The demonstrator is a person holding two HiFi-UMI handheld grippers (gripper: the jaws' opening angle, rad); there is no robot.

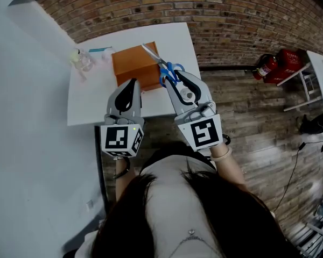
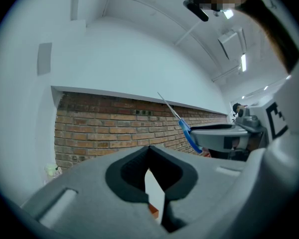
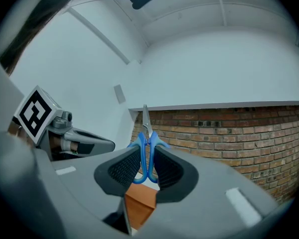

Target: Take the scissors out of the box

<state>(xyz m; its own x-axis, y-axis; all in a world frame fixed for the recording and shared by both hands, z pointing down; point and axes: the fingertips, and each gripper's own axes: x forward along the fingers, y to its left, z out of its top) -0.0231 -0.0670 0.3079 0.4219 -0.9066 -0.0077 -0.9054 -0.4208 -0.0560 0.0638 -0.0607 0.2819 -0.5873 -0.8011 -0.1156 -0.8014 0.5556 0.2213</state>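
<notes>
Scissors [image 1: 162, 65]: blue handles, silver blades closed. The handles are clamped between the fingers [image 3: 122, 169] of the right gripper [image 1: 178, 82]. The blades point away from it, in the air over the box [image 1: 133, 66]. Box: orange-brown, resting on the white tabletop [image 1: 86, 98].

Box [image 1: 133, 63] near side hidden; clear object [image 1: 82, 59] too blurred to identify.
</notes>
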